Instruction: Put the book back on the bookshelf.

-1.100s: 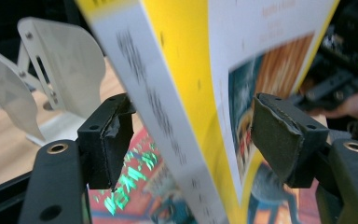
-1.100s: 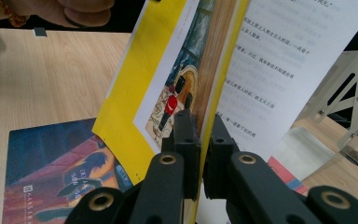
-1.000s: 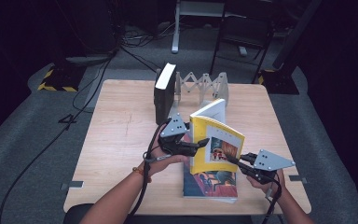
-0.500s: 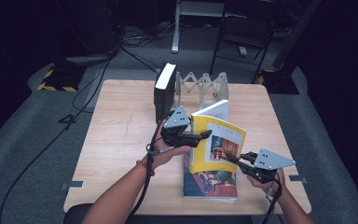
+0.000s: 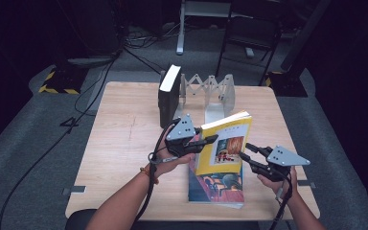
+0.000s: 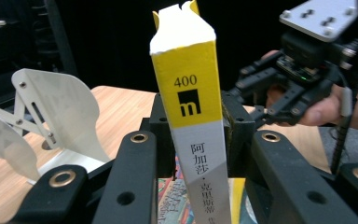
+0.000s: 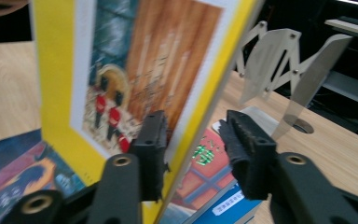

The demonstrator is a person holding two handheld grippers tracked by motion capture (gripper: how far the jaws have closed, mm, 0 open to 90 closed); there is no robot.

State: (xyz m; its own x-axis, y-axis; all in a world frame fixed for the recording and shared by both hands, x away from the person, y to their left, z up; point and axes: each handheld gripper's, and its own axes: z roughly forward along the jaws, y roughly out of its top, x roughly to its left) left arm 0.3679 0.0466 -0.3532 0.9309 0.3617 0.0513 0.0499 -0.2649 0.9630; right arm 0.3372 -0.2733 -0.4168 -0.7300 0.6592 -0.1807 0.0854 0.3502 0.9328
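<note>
Left gripper (image 5: 211, 140) clamps yellow book (image 5: 225, 143) upright; right gripper (image 5: 246, 152) loosening.

Glossy paper cover on the yellow book (image 5: 225, 143), matt pale wood table (image 5: 120, 143), dull metal folding book rack (image 5: 211, 88)

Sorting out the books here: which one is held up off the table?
The yellow paperback book, held upright with its spine in the left claw; the black book stands in the rack, and others lie flat.
</note>
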